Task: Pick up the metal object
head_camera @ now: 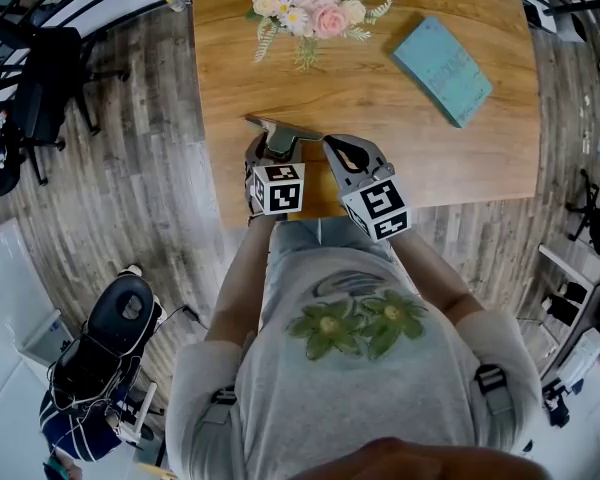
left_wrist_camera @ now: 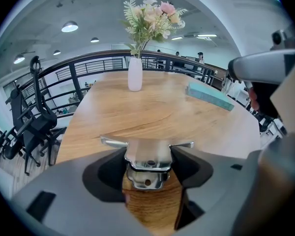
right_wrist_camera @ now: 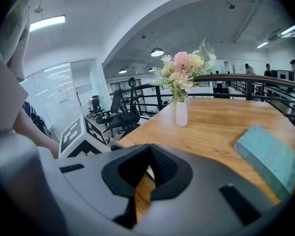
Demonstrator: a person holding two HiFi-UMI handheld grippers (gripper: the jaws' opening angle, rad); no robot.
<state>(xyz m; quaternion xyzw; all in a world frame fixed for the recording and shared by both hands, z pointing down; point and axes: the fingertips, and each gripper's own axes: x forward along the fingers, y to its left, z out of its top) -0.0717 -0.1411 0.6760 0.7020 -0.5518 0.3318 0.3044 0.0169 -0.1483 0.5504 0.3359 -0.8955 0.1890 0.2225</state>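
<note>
The metal piece (left_wrist_camera: 146, 175) reads to me as bright polished steel, glossy enough to mirror. The desk (head_camera: 380, 98) is smooth wood, warm grain, low sheen. The left gripper (left_wrist_camera: 148, 152) and right gripper (right_wrist_camera: 147, 154) have matt grey plastic shells; the right one's black pads (right_wrist_camera: 163, 165) look ribbed. The book (head_camera: 442, 70) has a matt teal cover. The vase (left_wrist_camera: 134, 74) is smooth, glossy white. The floor (head_camera: 130, 188) shows dull grey planks.

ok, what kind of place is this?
Probably an open-plan office, maybe on an upper level: office chairs beside the wooden table, a railing at its far edge, and glass-walled rooms beyond.
</note>
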